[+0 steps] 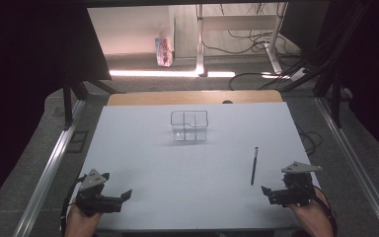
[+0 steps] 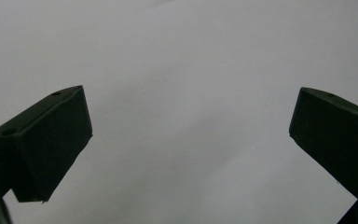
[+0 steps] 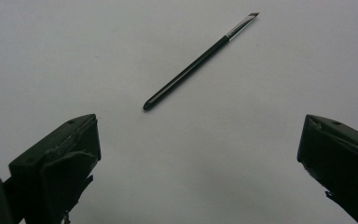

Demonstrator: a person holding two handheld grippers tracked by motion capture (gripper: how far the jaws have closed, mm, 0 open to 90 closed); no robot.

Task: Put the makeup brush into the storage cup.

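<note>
The left gripper (image 1: 123,196) and right gripper (image 1: 266,191) rest at the table's (image 1: 143,148) near edge, jaws spread wide, holding nothing. The makeup brush (image 1: 253,166) lies just beyond the right gripper; a clear divided organizer (image 1: 189,125) stands farther back.

A glossy black brush (image 3: 186,70) with a shiny metal ferrule lies on the matt, smooth pale table (image 1: 143,163), beyond it a clear plastic box (image 1: 189,125), and matt black jaws frame it.
</note>
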